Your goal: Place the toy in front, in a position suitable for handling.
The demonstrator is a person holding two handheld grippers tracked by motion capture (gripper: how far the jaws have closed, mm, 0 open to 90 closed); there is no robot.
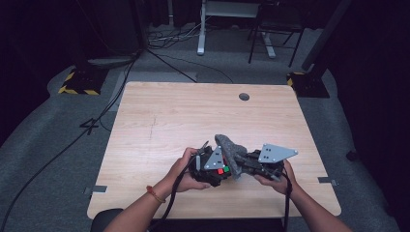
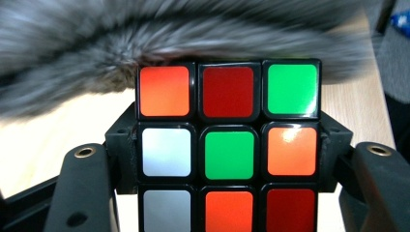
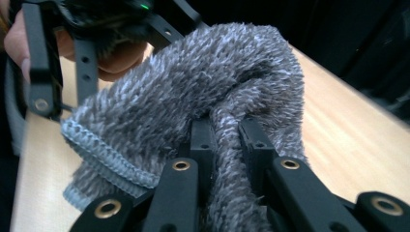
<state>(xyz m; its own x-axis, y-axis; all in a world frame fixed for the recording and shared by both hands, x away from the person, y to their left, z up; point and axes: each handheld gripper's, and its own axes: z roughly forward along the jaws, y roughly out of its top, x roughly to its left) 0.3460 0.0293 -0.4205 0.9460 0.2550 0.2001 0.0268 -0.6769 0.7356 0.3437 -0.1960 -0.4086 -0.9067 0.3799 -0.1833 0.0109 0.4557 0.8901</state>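
The cloth (image 1: 231, 151) lies against the cube (image 1: 222, 170) — both above the table (image 1: 159, 121).

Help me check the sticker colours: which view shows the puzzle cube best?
The left gripper view: the puzzle cube faces the camera, its orange, red, green and white stickers sharp. The high view gives a small red and green patch. In the right gripper view the grey cloth covers that side.

Fuzzy grey cloth (image 3: 193, 92) – glossy plastic cube (image 2: 228, 145) – matt wooden table (image 1: 169, 116)

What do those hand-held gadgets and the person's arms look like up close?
Both the left gripper and right gripper are black, each topped by a grey three-cornered plate with a black cable trailing. Jaws show brass-coloured rivets. Forearms are bare; a red wristband circles the left wrist.
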